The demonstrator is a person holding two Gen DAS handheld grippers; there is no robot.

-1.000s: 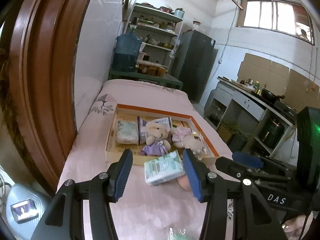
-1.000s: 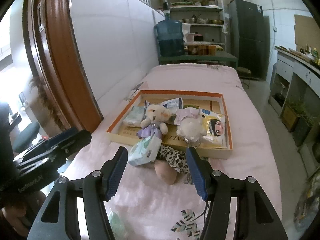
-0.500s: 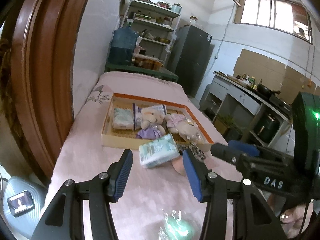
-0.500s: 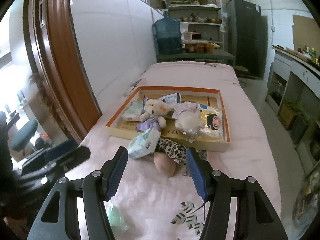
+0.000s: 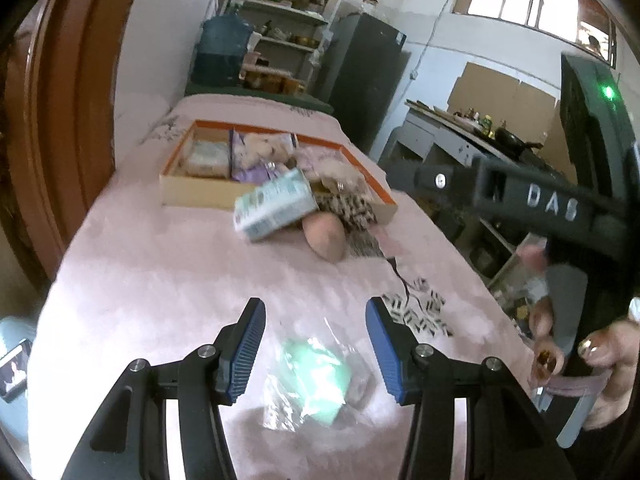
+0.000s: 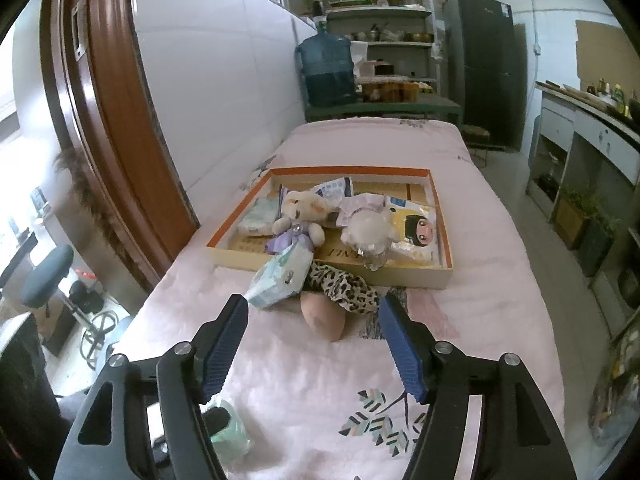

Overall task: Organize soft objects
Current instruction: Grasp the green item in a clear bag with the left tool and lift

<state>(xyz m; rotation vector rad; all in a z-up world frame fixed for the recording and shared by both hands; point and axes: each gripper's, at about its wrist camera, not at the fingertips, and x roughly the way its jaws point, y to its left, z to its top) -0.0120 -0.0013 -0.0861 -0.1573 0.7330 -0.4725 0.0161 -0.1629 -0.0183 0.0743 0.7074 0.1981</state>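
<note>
- While its two blue-padded fingers stand spread, pinching nothing, the left gripper [image 5: 315, 346] hovers above one clear-wrapped green packet [image 5: 316, 376] on the pink bedspread [image 5: 160, 272].
- The right gripper [image 6: 313, 343], its jaws just widened and empty, faces one tissue pack [image 6: 282, 276], one leopard-print cloth [image 6: 344, 286] and one orange-rimmed tray [image 6: 400, 274].
- Two plush toys lie inside.
- Only the left view shows a hand [image 5: 600, 364].

Leopard-print cloth [image 6: 344, 286], pink bedspread [image 6: 480, 208]
</note>
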